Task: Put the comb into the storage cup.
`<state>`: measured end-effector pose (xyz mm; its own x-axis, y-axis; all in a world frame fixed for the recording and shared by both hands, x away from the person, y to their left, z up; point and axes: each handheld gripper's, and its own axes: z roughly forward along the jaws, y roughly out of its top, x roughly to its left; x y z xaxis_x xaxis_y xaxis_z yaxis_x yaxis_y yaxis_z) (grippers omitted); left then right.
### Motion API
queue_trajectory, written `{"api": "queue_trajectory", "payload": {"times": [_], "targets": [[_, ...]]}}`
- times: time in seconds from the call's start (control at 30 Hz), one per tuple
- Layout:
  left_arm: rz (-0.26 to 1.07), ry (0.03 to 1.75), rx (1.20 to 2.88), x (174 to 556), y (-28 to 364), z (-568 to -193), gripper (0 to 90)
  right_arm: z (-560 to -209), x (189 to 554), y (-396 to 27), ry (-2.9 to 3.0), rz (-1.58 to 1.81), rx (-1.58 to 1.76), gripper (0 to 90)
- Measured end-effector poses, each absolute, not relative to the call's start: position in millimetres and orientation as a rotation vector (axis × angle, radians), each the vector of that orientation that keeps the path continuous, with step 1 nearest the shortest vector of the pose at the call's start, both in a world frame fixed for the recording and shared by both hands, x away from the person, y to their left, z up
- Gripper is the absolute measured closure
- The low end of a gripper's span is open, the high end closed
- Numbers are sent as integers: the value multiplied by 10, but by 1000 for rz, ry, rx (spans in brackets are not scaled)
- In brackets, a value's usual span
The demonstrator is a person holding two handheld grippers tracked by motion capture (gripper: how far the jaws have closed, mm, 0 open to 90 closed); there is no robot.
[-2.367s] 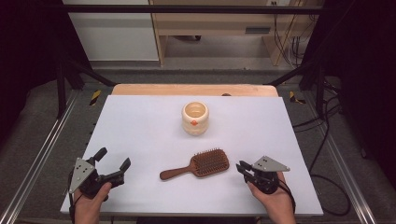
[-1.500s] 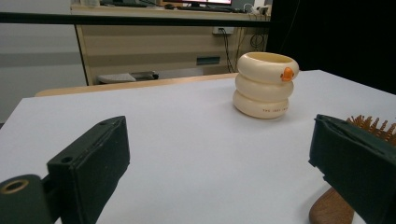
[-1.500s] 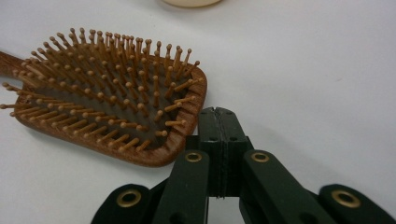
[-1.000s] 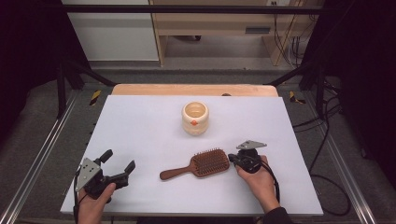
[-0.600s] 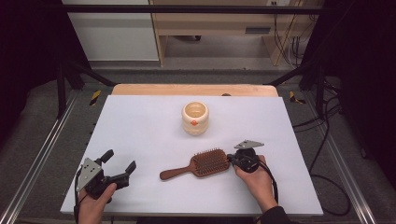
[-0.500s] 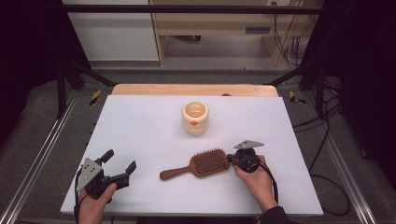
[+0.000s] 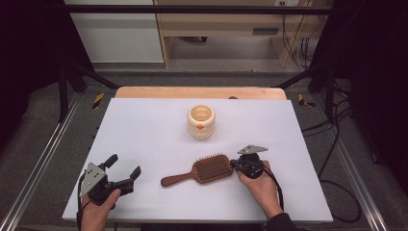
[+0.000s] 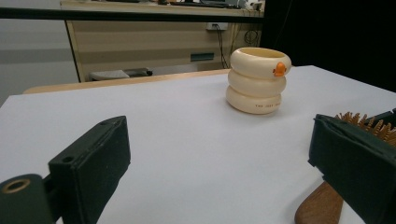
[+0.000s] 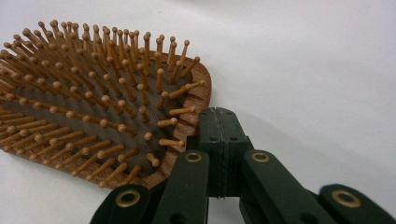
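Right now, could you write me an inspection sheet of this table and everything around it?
Surface: white table top, a wooden strip along its far edge.
Job's things: wooden hairbrush lying bristles up; cream ringed cup upright behind it.
Clutter: nothing seen.
Grippers: left gripper resting at the near left corner, fingers open, nothing between them; right gripper shut, closed tips against the brush head's rim.
Cables: one trails from the right gripper along the wrist; more lie on the floor at the right.
Surroundings: dark frame rails, grey floor, wooden furniture beyond.
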<state>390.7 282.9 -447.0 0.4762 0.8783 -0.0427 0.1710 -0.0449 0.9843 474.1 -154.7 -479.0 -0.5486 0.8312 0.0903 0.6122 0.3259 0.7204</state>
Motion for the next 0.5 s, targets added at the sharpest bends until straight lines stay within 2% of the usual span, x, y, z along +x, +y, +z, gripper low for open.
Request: {"api": "queue_trajectory", "payload": {"times": [0.5], "targets": [[742, 942, 1540, 3906, 2818, -4468, 55, -4797, 4739, -1161, 2367, 1072, 1222, 900]]}}
